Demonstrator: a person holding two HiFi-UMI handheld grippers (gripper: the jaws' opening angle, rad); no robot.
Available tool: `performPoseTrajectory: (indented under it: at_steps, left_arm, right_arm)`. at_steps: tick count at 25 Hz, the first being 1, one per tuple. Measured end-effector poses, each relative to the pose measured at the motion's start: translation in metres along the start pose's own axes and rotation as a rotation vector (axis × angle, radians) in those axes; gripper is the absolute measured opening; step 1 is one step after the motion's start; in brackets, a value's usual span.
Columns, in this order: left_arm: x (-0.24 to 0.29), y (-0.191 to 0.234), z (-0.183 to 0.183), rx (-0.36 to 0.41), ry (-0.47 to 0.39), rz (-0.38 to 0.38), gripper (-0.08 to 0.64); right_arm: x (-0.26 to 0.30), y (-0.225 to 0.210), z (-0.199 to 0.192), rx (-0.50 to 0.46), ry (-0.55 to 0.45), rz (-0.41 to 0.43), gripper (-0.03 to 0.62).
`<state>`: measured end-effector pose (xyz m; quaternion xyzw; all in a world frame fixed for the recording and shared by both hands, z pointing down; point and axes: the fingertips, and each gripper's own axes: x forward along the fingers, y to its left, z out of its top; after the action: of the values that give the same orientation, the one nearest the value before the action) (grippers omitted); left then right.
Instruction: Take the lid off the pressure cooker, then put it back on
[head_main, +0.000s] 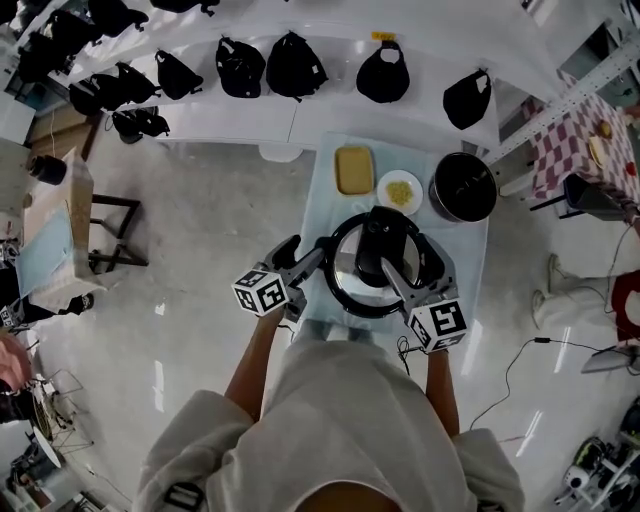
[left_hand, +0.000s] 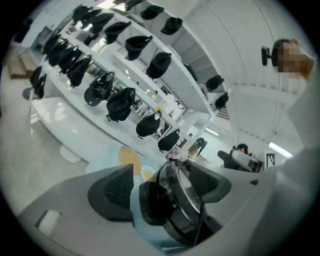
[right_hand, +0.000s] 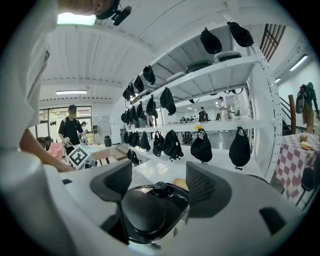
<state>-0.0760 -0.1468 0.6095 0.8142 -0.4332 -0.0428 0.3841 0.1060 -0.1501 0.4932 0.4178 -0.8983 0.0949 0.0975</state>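
Two grippers are on the job here, one in each of the person's hands, and both meet at the lid, which sits in the middle of the head view over the near end of the pale blue table. The left gripper comes in from the lower left to the lid's left rim. In its own view its jaws are spread with the lid's edge between them, the left-hand pad a sliver clear of the black lump on the lid and the other jaw close against the shiny face. The right gripper reaches up from the lower right onto the black handle, and in its own view the jaws are clamped on that domed handle, one pad on either side. The pressure cooker pot stands uncovered at the upper right of the table, well apart from the lid (whether the lid is lifted or resting on the table, I can't tell from here). Beside the pot is a white plate with something yellow on it, and left of that a yellow board. Each gripper's marker cube shows near the person's hands. Black bags line the white shelf across the top of the frame, and a checked cloth shows at the upper right.
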Motion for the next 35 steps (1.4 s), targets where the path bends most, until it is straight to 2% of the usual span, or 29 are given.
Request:
performPoseTrajectory:
  at_steps: [3, 9, 12, 15, 18, 22, 26, 30, 35]
  left_arm:
    - [0.002, 0.005, -0.007, -0.171, -0.057, -0.029, 0.354]
    - [0.002, 0.024, -0.022, -0.465, -0.153, -0.064, 0.334]
    - [0.004, 0.028, -0.025, -0.564, -0.192, -0.101, 0.327]
    - [0.012, 0.027, -0.033, -0.572, -0.153, -0.110, 0.307]
    - [0.020, 0.029, -0.039, -0.620, -0.133, -0.125, 0.295]
    - [0.024, 0.037, -0.045, -0.606, -0.096, -0.120, 0.221]
    - [0.032, 0.025, -0.043, -0.683, -0.092, -0.193, 0.184]
    - [0.032, 0.036, -0.046, -0.641, -0.075, -0.148, 0.081]
    - [0.034, 0.034, -0.045, -0.668, -0.074, -0.182, 0.072]
  right_arm:
    - [-0.004, -0.003, -0.001, -0.002, 0.003, 0.001, 0.324]
    - [-0.009, -0.006, -0.003, -0.005, 0.008, 0.002, 0.324]
    - [-0.009, -0.004, -0.003, -0.007, 0.011, 0.003, 0.324]
    - [-0.007, -0.003, -0.002, -0.013, 0.012, 0.005, 0.324]
    - [-0.006, -0.002, -0.001, -0.021, 0.013, 0.004, 0.324]
    - [-0.006, -0.002, -0.001, -0.025, 0.017, -0.003, 0.324]
    - [-0.007, -0.002, -0.001, -0.026, 0.025, -0.010, 0.324]
    - [-0.007, 0.002, -0.004, -0.027, 0.038, -0.004, 0.324]
    - [-0.004, 0.008, -0.009, -0.028, 0.060, 0.020, 0.324]
